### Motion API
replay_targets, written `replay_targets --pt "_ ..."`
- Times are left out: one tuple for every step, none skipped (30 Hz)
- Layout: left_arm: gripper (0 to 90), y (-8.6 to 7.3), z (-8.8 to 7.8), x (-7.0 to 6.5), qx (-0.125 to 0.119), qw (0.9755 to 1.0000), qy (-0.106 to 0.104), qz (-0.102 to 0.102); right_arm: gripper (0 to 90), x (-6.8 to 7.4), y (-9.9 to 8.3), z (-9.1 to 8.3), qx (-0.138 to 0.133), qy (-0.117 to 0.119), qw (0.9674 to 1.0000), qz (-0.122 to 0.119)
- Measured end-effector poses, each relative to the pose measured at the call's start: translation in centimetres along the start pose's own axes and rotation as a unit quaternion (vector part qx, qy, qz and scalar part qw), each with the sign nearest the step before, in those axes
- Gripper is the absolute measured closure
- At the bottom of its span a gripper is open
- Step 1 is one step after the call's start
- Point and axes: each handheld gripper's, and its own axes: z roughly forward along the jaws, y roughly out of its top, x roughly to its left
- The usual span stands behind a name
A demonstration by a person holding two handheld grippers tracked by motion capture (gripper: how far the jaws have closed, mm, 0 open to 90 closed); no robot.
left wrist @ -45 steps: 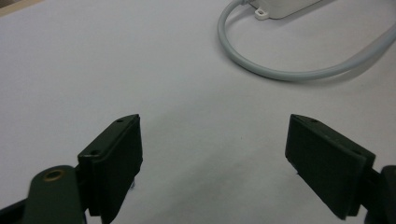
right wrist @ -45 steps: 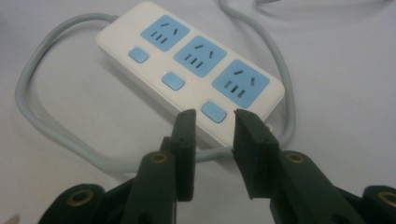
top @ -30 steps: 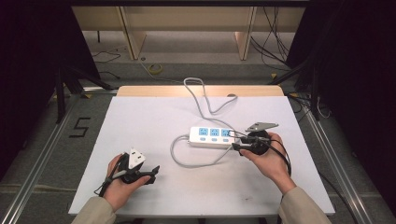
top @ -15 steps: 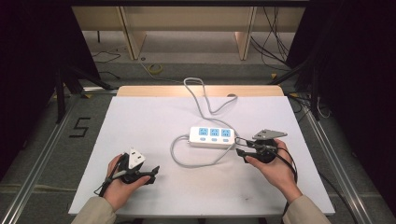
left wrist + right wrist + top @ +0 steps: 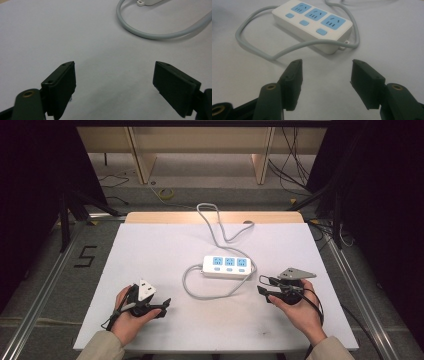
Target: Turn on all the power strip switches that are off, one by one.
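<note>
A: Power strip (image 5: 229, 266) first, since both hands sit around it — but start from the near edge. What's closest?

B: Two hands at the near side of the white table (image 5: 150, 245). The left gripper (image 5: 162, 306) lies low at the near left, jaws spread wide with bare tabletop between them; its own view shows the two black pads (image 5: 61, 82) far apart and nothing in the gap.

A: And the other one?

B: The right gripper (image 5: 264, 292) is at the near right, pointing left toward the strip. Its jaws have just been opening and now stand wide, with nothing between them. In the right gripper view the pads (image 5: 367, 82) frame clear table surface.

A: So where does the strip lie relative to it?

B: Just beyond the jaw tips, apart from them, not touching. From the right gripper view it lies flat at a slant, three blue sockets up, each with a blue button beside it. Its near corner is the closest part to the jaws.

A: The cable?

B: The grey cord (image 5: 200, 292) loops off the strip's left end, curves round the near side between strip and grippers, then passes the right end. Part of that loop shows in the left gripper view too, well ahead of the jaws.

A: Farther back?

B: The cord snakes over the far edge of the table.
</note>
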Motion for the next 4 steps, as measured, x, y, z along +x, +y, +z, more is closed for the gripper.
replay_targets --pt "18.3 -0.04 0.05 0.04 0.002 1.0000 0.000 0.000 43.1 -0.02 -0.05 -0.03 -0.001 0.000 1.0000 0.000" --pt "18.2 -0.07 0.09 0.10 0.004 1.0000 0.001 0.001 42.9 -0.03 -0.11 -0.09 -0.002 -0.001 1.0000 0.000" --pt "17.9 -0.12 0.15 0.16 0.003 1.0000 0.001 0.002 42.7 -0.03 -0.17 -0.15 -0.003 -0.001 1.0000 0.002" --pt "17.7 -0.21 0.26 0.25 0.004 1.0000 0.002 0.001 42.4 -0.05 -0.21 -0.20 -0.004 -0.001 1.0000 0.002"
